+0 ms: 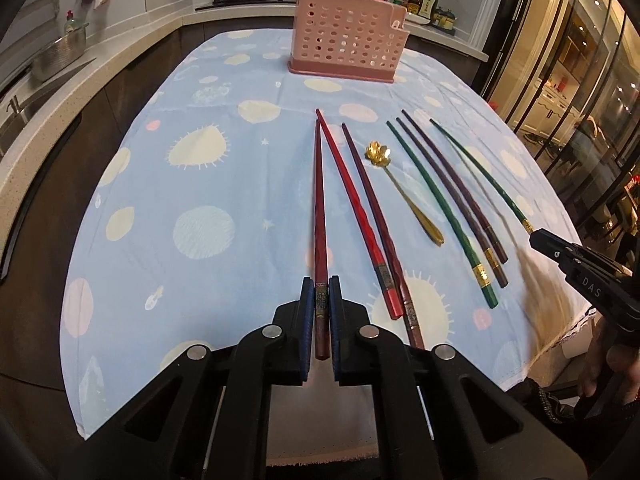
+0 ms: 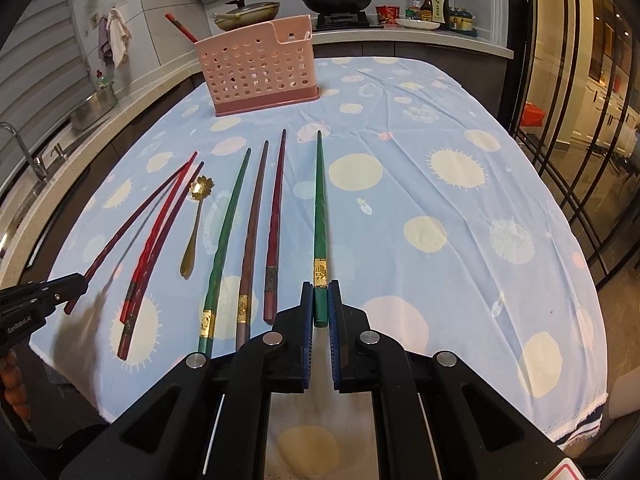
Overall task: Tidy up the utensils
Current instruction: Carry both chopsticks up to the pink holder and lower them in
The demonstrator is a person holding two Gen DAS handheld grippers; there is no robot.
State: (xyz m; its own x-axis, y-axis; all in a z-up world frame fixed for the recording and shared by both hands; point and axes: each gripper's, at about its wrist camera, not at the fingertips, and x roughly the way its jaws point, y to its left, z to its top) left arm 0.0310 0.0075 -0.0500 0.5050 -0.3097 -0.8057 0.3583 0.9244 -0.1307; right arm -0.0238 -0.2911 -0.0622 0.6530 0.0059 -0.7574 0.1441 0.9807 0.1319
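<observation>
My left gripper is shut on the thick end of a dark red chopstick, low over the tablecloth. My right gripper is shut on the thick end of a green chopstick. Between them lie several more chopsticks: a bright red one, a maroon one, a green one and two purple-brown ones. A gold flower spoon lies among them. The pink perforated utensil holder stands at the table's far side, with one red chopstick in it.
The table wears a light blue cloth with pale circles. A counter with a sink runs along the left. A stove with two pans and sauce bottles stand behind the table. Glass doors are at the right.
</observation>
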